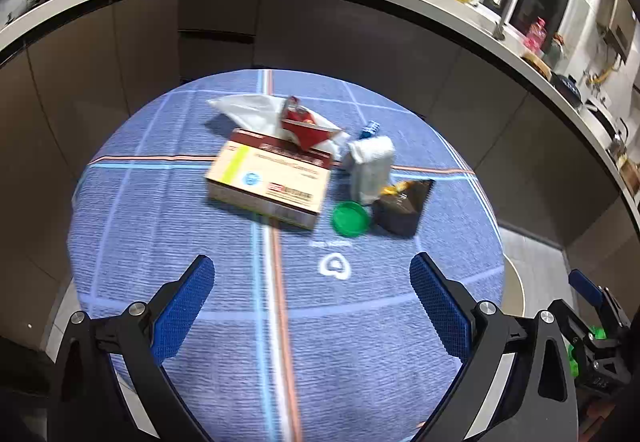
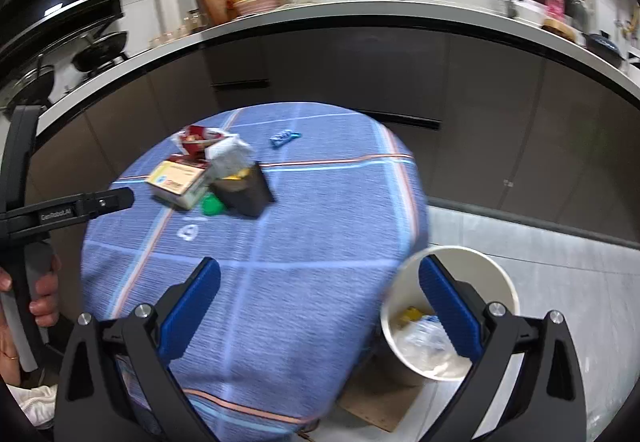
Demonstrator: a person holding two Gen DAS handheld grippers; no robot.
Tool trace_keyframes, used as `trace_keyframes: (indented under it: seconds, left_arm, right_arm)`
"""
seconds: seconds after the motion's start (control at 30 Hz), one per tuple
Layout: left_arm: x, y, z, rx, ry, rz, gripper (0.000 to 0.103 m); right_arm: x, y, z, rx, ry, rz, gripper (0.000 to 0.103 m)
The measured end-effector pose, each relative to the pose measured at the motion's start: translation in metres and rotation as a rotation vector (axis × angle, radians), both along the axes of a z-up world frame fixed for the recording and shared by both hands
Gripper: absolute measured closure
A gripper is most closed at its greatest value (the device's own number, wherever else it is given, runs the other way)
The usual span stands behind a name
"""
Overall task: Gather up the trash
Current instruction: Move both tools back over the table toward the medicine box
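Left wrist view: our left claw hangs wide and empty over the blue-clothed bench; the trash clusters mid-bench: cardboard box, green lid, black wrapper. Right wrist view: our right claw also wide, empty; white bin beside the bench holds scraps.

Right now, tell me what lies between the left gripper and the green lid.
Only bare blue tablecloth with a white heart logo lies between the left gripper and the green lid, in the left wrist view.
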State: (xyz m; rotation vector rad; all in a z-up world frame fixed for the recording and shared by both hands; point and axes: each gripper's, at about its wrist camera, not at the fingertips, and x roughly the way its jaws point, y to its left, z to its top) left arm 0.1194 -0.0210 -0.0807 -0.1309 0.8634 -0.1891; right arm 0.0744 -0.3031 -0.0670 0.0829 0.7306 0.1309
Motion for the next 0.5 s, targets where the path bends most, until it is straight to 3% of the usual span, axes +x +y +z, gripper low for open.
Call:
trace_keyframes:
  seconds: [0.27,0.5]
  left_arm:
    - [0.007,0.034,-0.008,-0.040,0.025,0.014,0.008]
    - [0.017,0.050,-0.018,-0.055,0.049,0.003,0.009]
  right_arm:
    - [0.039,0.044,-0.006,0.032,0.040,0.091,0.003]
    - [0.078,0.080,-0.025,-0.006,0.082,0.159,0.004]
